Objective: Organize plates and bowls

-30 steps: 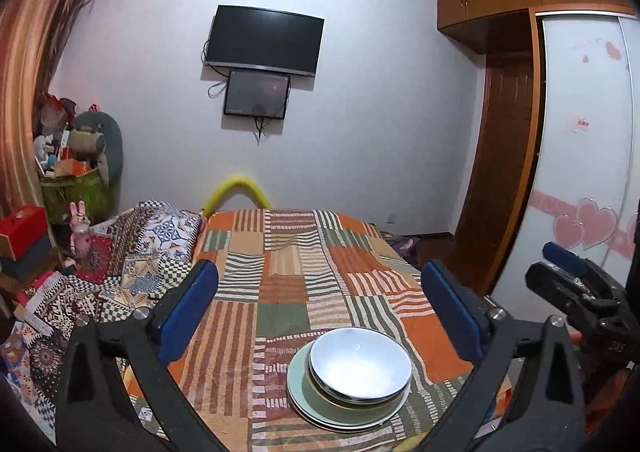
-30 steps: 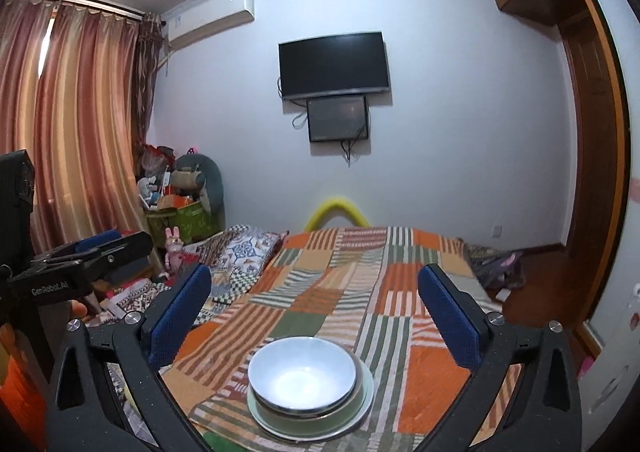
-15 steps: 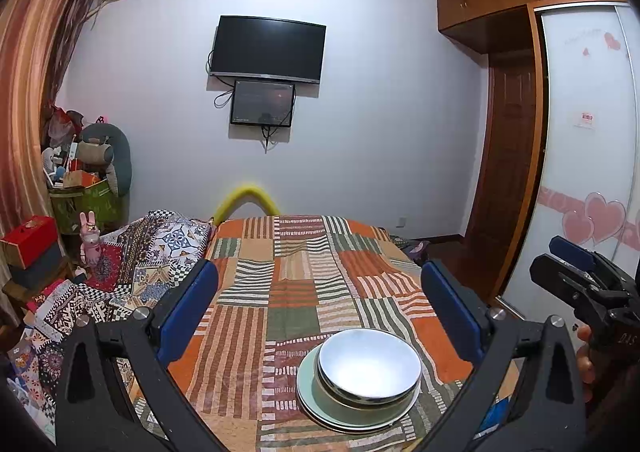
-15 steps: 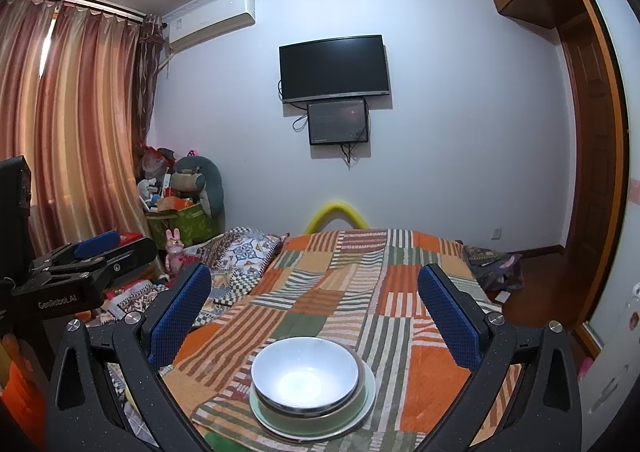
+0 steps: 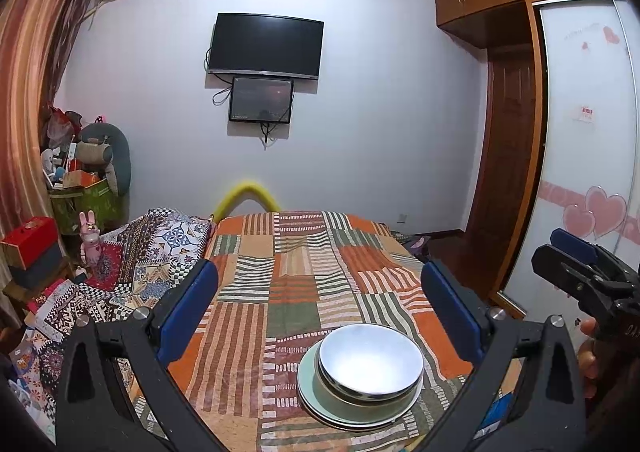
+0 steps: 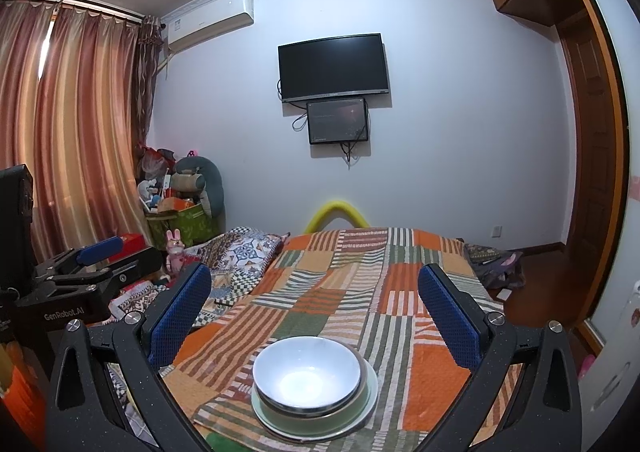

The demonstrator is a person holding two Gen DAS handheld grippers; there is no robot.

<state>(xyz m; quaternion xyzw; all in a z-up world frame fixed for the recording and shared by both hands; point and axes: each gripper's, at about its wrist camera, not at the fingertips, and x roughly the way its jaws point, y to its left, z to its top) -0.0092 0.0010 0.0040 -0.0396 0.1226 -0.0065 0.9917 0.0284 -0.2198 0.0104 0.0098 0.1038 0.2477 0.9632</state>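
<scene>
1. Shiny metal bowl (image 5: 371, 362) (image 6: 307, 374) nested on a pale green plate (image 5: 316, 398) (image 6: 366, 396) – stacked near the front edge of the bed.
2. Resting on a patchwork bedspread (image 5: 296, 276) (image 6: 360, 284) of orange, green and striped squares; open, bare cloth stretching beyond toward the far wall.
3. Left gripper (image 5: 320, 312) held above the stack, blue padded jaws spread wide, empty.
4. Right gripper (image 6: 316, 310) likewise – jaws wide apart, nothing between them.
5. Black wall television (image 5: 266, 46) (image 6: 334, 68) beyond.
</scene>
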